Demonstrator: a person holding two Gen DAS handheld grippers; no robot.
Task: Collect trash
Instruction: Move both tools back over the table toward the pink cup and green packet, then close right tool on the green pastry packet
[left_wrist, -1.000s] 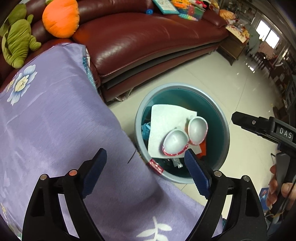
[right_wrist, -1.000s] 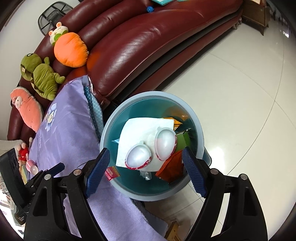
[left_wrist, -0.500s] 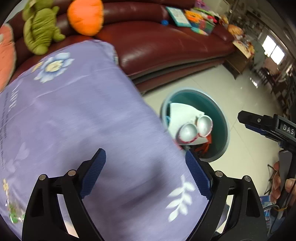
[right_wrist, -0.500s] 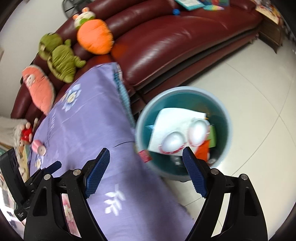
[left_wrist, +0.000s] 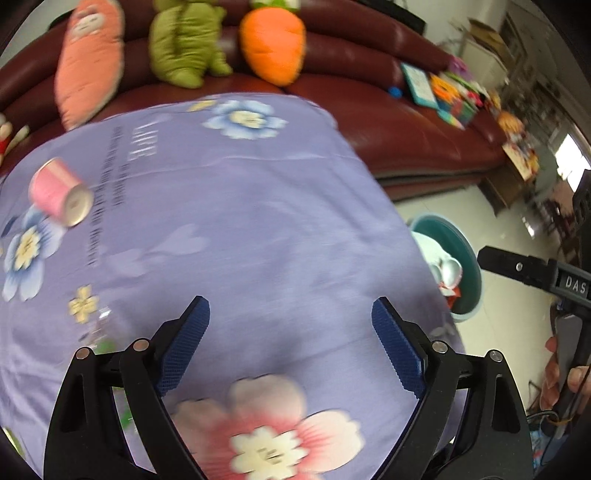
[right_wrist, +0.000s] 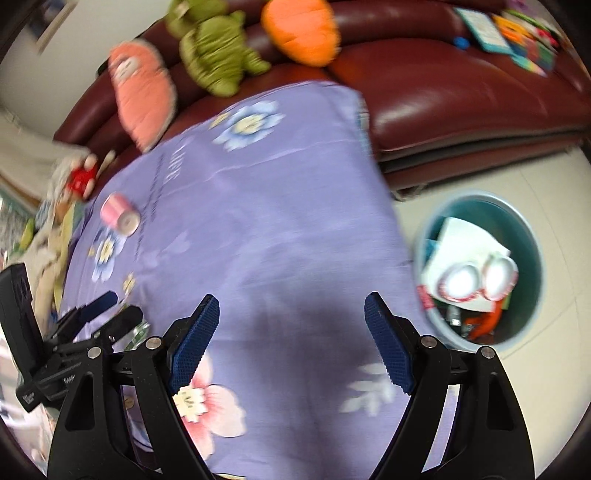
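Observation:
A teal trash bin (right_wrist: 532, 236) stands on the floor right of the table, holding white paper (right_wrist: 465, 240), two foil-lined cups (right_wrist: 476, 280) and orange wrappers. It shows partly hidden in the left wrist view (left_wrist: 469, 258). A pink cup (left_wrist: 61, 197) lies on its side on the purple flowered tablecloth (left_wrist: 240, 221), far left; it also shows in the right wrist view (right_wrist: 118, 214). My left gripper (left_wrist: 291, 332) is open and empty above the cloth. My right gripper (right_wrist: 291, 328) is open and empty above the cloth too.
A dark red leather sofa (left_wrist: 406, 122) runs behind the table with plush toys: a pink one (left_wrist: 88, 59), a green one (left_wrist: 184, 40) and an orange carrot (left_wrist: 273, 40). Books lie on the sofa's right end (left_wrist: 443, 92). Clutter sits at the table's left edge (right_wrist: 55, 229).
Both grippers have swung left, away from the bin and over the tablecloth. The pink cup has come into view. Both stay open and empty.

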